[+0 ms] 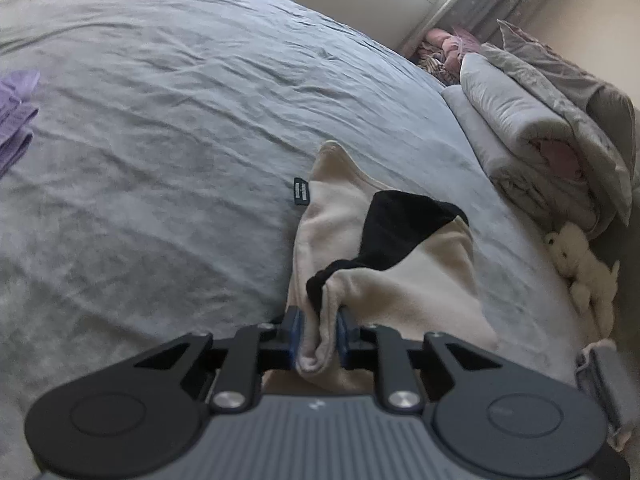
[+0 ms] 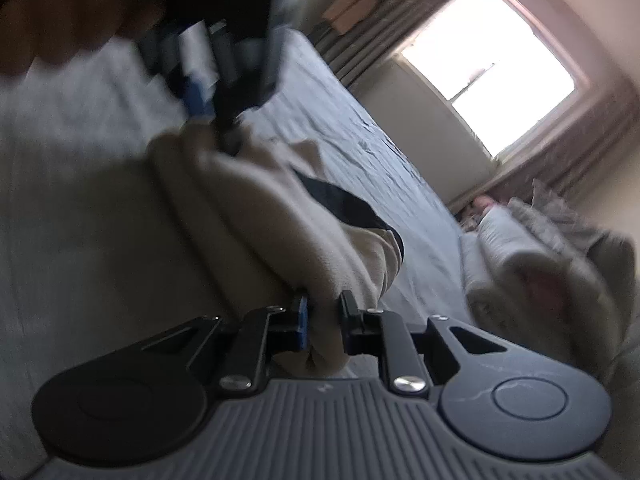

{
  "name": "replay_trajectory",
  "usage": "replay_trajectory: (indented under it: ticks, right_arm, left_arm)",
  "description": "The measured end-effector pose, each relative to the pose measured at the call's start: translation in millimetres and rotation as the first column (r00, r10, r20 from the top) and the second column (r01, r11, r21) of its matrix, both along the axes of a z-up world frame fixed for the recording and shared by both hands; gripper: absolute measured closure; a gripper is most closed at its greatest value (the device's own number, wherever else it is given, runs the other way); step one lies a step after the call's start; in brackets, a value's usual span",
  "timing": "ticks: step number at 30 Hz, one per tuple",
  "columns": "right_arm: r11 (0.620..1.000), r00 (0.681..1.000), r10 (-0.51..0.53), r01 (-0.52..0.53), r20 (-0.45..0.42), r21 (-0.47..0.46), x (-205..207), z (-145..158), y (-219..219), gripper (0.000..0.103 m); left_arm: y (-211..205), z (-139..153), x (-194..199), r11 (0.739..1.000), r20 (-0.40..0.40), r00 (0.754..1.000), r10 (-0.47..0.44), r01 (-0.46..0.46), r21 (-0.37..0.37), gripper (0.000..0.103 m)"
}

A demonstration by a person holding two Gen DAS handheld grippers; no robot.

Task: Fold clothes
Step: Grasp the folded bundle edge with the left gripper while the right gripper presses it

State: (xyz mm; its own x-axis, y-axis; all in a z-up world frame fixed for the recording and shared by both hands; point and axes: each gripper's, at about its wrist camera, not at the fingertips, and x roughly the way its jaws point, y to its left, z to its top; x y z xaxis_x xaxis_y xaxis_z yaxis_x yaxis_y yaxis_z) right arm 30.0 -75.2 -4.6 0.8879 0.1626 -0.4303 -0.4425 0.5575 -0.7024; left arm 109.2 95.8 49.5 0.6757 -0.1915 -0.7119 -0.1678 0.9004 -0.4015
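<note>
A cream garment [image 1: 404,280] with a black panel [image 1: 400,232] and a small dark label [image 1: 302,192] lies on the grey bed sheet [image 1: 160,120]. My left gripper [image 1: 320,332] is shut on a bunched edge of it. In the right wrist view the same cream garment [image 2: 248,216] stretches between both grippers. My right gripper [image 2: 324,324] is shut on its near edge. The left gripper [image 2: 216,108] appears blurred at the upper left, pinching the far edge. The garment is lifted off the bed between them.
A purple cloth [image 1: 16,116] lies at the bed's left edge. Folded grey bedding [image 1: 540,128] and a white plush toy [image 1: 580,268] sit at the right. Pink clothes [image 1: 444,48] lie by the curtain. A bright window [image 2: 500,64] is at the far wall.
</note>
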Motion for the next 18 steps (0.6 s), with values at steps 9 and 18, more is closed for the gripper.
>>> replay_trajectory:
  ticks: [9, 18]
  right_arm:
    - [0.996, 0.999, 0.036, -0.037, -0.021, -0.086, -6.3, -6.9, -2.1, 0.084]
    - [0.996, 0.996, 0.089, -0.089, -0.029, -0.009, -12.0, 3.3, -13.2, 0.073]
  left_arm:
    - [-8.7, -0.6, -3.4, 0.996, 0.013, 0.999, -0.046, 0.044, 0.082, 0.084]
    - [-7.0, -7.8, -0.5, 0.997, -0.017, 1.000, -0.015, 0.016, 0.081, 0.075]
